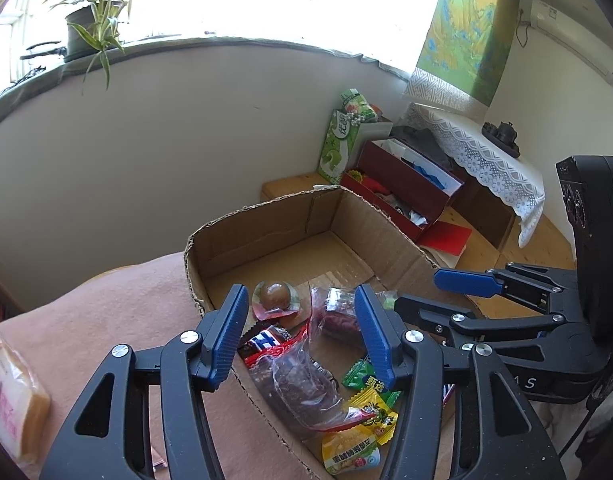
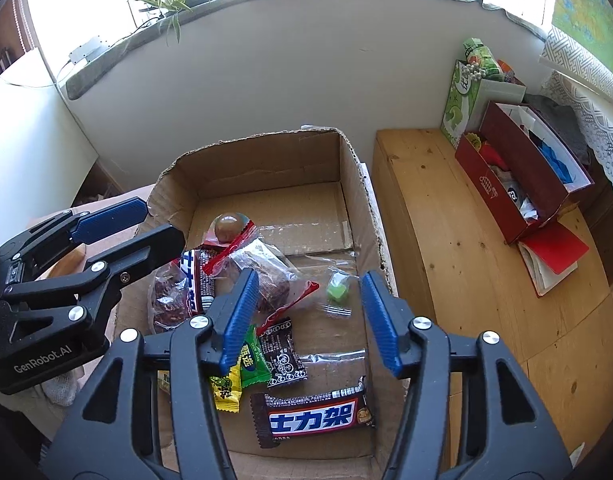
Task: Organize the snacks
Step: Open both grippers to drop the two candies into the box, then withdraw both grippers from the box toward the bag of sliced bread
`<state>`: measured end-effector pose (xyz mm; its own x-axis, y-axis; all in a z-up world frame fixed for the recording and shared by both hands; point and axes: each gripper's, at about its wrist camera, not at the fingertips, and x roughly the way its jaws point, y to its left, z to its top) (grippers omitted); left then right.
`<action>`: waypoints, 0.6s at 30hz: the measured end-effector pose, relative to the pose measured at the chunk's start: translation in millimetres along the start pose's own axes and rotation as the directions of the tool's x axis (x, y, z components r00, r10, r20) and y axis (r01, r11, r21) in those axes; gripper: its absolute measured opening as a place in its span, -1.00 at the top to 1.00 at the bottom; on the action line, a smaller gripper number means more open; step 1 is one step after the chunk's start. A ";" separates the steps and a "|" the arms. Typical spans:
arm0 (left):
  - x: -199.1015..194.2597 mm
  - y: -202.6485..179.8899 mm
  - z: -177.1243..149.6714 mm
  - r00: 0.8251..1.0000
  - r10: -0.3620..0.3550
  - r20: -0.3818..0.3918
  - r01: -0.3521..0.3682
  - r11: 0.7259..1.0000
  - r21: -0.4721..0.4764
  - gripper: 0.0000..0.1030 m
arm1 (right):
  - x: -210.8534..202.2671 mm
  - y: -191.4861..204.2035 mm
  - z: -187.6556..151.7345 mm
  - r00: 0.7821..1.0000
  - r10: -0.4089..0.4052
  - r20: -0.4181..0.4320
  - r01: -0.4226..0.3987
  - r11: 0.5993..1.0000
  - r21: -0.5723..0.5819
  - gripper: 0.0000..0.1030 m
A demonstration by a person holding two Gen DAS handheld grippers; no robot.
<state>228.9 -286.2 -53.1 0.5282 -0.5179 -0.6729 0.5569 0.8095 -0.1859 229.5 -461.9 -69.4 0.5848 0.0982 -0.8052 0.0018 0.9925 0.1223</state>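
- Left gripper (image 1: 300, 332) hovers over the cardboard box (image 2: 266, 152), jaws apart, nothing between them
- Right gripper (image 2: 308, 316) also hangs above it, jaws spread wide and empty
- Snacks lie inside: chocolate bar (image 2: 316, 416), green candy (image 2: 337, 292), what looks like a packed egg (image 2: 228, 226)
- Bread packet (image 1: 10, 400) lies outside on the pink cloth (image 1: 118, 312)

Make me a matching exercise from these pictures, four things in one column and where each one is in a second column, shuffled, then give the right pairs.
Things:
1. Snickers bar
2. packaged bread
3. potted plant
4. red box

Places:
A. on the windowsill
B. inside the cardboard box, near end
C. on the wooden surface, right of the cardboard box
D. on the pink cloth, left of the cardboard box

Pairs: 1-B, 2-D, 3-A, 4-C
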 end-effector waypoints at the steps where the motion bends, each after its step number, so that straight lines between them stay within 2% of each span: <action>1: -1.4 0.1 -0.2 1.000 -0.002 0.001 0.002 1.000 -0.001 -0.06 | -0.9 0.0 -0.3 1.000 -0.002 0.000 0.002 1.000 0.000 -0.10; 5: -10.7 -0.1 -1.9 1.000 -0.001 0.010 0.001 1.000 0.005 -0.10 | -5.8 1.4 -2.7 1.000 -0.008 0.002 0.008 1.000 -0.002 -0.28; 10: -28.1 7.8 -3.7 1.000 0.006 0.030 -0.005 1.000 -0.007 -0.14 | -15.2 6.6 -6.7 1.000 -0.007 0.006 0.007 1.000 -0.007 -0.31; 18: -64.1 39.7 -14.0 0.998 0.028 0.058 -0.025 0.998 -0.054 -0.24 | -34.8 28.7 -11.7 0.999 0.022 0.030 -0.021 0.999 -0.025 -0.51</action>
<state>208.2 -217.0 -27.3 0.5798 -0.5098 -0.6356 0.5077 0.8361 -0.2076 199.7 -436.0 -44.7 0.6089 0.1174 -0.7845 -0.0308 0.9917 0.1245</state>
